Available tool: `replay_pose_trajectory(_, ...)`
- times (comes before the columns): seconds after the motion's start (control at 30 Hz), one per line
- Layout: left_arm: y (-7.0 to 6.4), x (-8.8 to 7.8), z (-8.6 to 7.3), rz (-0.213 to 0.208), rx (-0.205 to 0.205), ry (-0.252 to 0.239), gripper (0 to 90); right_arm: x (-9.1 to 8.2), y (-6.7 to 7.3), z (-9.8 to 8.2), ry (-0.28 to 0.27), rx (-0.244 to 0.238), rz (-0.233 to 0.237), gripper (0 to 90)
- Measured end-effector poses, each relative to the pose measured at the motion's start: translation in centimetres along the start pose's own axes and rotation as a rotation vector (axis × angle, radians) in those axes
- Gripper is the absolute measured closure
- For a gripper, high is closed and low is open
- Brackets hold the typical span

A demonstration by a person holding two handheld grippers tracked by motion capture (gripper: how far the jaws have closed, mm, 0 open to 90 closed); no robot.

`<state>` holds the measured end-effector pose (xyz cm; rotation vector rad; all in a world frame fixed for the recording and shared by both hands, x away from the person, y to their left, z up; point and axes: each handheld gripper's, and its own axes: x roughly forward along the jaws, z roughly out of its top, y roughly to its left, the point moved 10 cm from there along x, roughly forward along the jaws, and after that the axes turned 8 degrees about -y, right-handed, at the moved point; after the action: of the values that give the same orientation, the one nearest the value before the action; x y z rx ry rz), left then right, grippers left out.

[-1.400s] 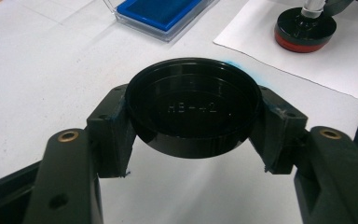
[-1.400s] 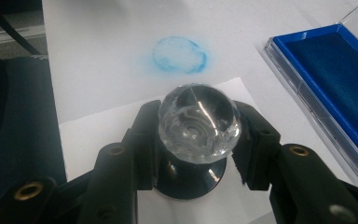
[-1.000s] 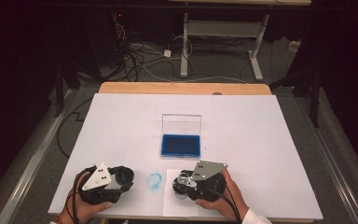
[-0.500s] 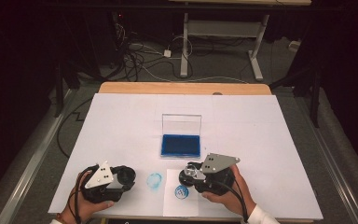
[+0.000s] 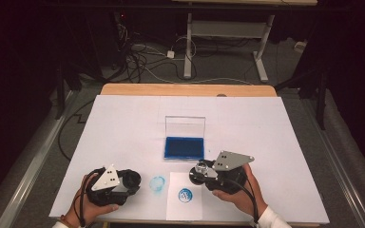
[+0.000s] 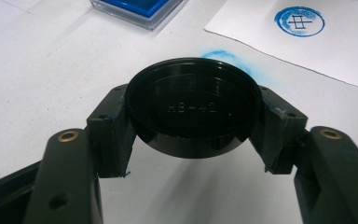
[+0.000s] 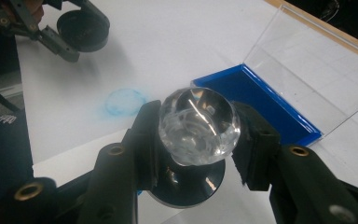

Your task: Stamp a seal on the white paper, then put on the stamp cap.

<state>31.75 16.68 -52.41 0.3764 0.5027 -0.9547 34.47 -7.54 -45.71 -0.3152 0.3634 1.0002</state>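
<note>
Clear-knobbed stamp point(image 7: 198, 128) sits clamped in your right gripper point(image 5: 208, 172) at lower centre, lifted off the paper slip point(image 5: 184, 202) so its blue print point(image 5: 185, 194) shows, while your left gripper point(image 6: 193, 140) pinches the black cap point(image 6: 193, 105), parked lower left.

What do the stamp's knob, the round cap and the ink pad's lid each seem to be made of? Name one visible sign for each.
Stamp's knob: clear glass or acrylic, going by the see-through, faceted surface with bright glints.
Round cap: black moulded plastic, semi-gloss, with raised characters inside.
Ink pad's lid: thin clear plastic, since the table shows through it.
</note>
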Motion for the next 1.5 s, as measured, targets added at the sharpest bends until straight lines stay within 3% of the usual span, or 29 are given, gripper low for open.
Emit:
replay_pose_trajectory(0.6,-0.9,1.5,0.9,-0.038,0.016,-0.005,36.6,-0.8,-1.0,0.9,-0.041,0.023,-0.035,57.1)
replay_pose_trajectory(1.0,-2.2,3.7,3.7,-0.095,0.027,-0.046,36.6,-0.7,-1.2,4.1,-0.140,0.039,-0.028,57.1)
replay_pose_trajectory(1.5,-2.9,6.3,6.2,-0.142,0.002,-0.102,36.6,1.0,-0.5,6.3,-0.175,0.032,0.014,57.1)
